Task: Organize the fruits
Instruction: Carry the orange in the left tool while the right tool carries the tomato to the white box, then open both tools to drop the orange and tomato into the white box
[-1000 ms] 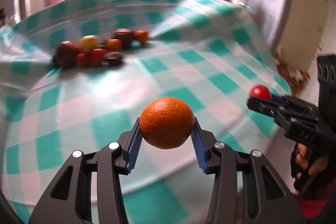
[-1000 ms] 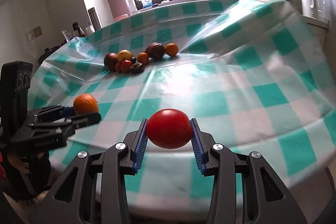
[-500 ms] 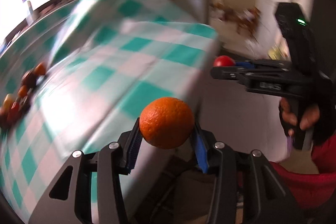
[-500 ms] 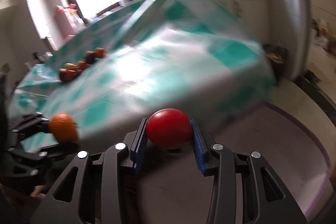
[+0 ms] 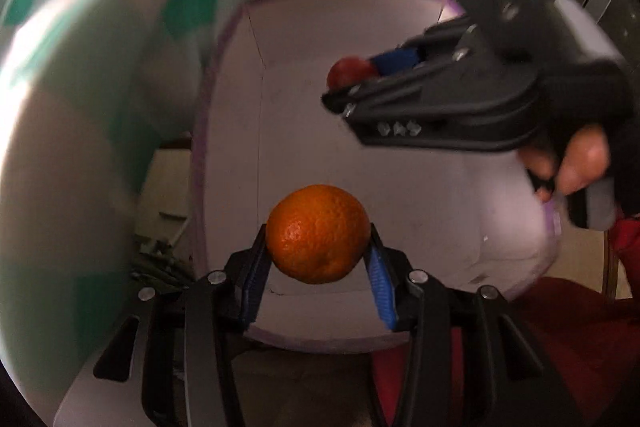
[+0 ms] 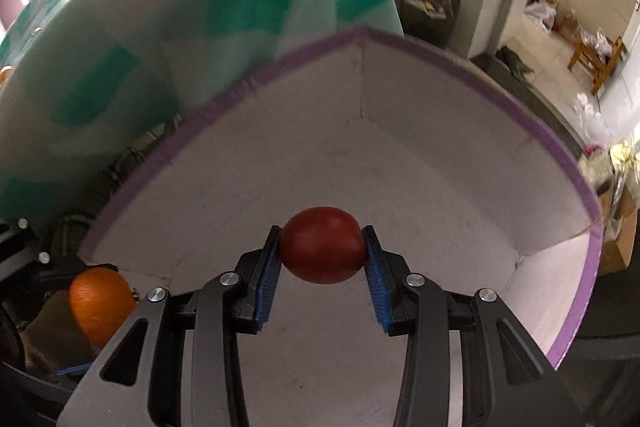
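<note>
Fruit is in both grips: your left gripper point(image 5: 318, 259) pinches the orange point(image 5: 318, 234) and your right gripper point(image 6: 322, 265) the red fruit point(image 6: 323, 245), jaws tight, above the empty white box point(image 6: 440, 163). Next, I judge, lower and release. Upper left hangs the checked surface point(image 6: 180, 7); upper right, cluttered floor.

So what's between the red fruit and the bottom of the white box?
Nothing: in the right wrist view the round red fruit hangs over the bare white floor of the purple-rimmed box.
</note>
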